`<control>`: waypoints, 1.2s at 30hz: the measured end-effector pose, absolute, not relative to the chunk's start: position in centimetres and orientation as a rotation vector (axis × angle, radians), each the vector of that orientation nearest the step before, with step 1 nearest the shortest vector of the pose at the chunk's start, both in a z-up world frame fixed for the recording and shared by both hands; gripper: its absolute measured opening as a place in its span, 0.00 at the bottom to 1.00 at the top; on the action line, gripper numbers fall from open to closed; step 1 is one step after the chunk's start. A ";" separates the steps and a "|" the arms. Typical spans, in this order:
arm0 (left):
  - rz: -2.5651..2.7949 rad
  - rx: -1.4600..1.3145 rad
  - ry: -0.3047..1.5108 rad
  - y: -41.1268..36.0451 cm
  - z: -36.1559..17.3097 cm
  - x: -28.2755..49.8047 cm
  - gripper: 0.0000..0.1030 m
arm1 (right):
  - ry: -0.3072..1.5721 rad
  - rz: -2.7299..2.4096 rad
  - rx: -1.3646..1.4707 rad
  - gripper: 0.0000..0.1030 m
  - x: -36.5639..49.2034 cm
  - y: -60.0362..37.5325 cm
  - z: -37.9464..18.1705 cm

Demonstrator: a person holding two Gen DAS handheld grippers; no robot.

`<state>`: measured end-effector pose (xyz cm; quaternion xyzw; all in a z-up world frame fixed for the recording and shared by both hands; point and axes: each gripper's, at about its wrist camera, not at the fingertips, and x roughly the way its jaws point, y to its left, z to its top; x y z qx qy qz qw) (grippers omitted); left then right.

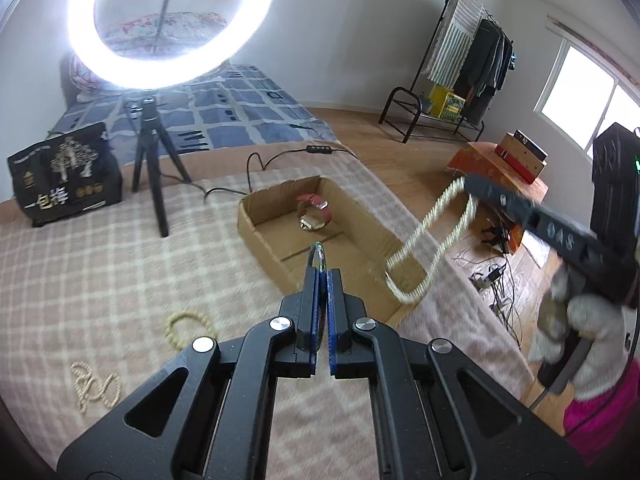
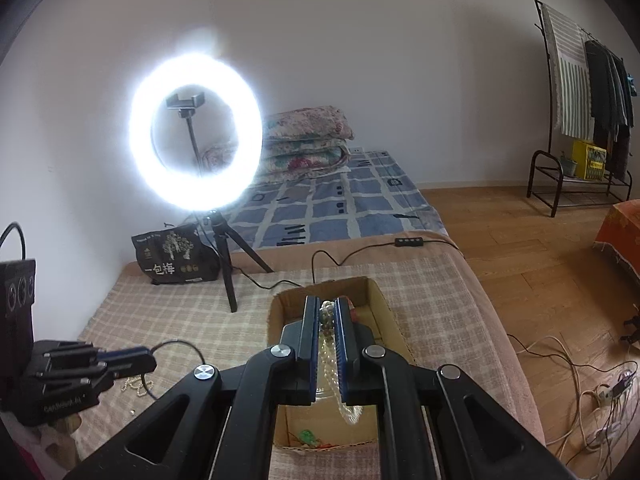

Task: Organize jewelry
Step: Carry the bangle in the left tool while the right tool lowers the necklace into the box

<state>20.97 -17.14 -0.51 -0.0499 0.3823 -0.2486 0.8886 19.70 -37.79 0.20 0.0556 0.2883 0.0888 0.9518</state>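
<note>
A bed covered with a checked blanket [image 1: 120, 248] is filling both views, with an open cardboard box [image 1: 256, 220] sitting on it toward its right edge.

The left gripper [image 1: 323, 276] is pinching a thin ring-shaped bangle [image 1: 318, 254] between its closed blue pads, holding it above the near end of the box. Inside the box, toward the far end, a red-strapped watch [image 1: 316, 210] is lying on the cardboard floor.

The right gripper [image 2: 328, 316] is clamping a pearl necklace [image 2: 330, 360], jaws shut on the strand. In the left wrist view the necklace [image 1: 424, 240] is hanging as a long loop over the box's right wall (motion is blurring it), and a gloved hand [image 1: 576, 332] is holding the gripper's handle at the far right.

On the blanket left of the box, two more pieces are lying loose: a beaded bracelet [image 1: 188, 326] and, nearer, a tangled bead chain [image 1: 94, 388].

Beyond the box, a lit ring light [image 1: 172, 20] is standing on a small tripod, with a black bag [image 1: 64, 180] to its left. A clothes rack [image 1: 468, 60] is standing against the far wall.
</note>
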 end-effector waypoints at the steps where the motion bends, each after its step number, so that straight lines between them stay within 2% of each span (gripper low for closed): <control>1: -0.514 -0.107 0.793 -17.5 -0.6 21.5 0.01 | 0.595 0.182 0.116 0.05 19.9 -38.0 -0.1; 20: -0.476 -0.132 0.879 -23.1 -5.8 31.5 0.01 | 0.719 0.200 0.155 0.05 23.6 -39.3 -5.6; 36: -0.418 -0.071 0.900 -24.4 -8.5 33.7 0.01 | 0.838 0.233 0.169 0.05 24.4 -40.0 -10.0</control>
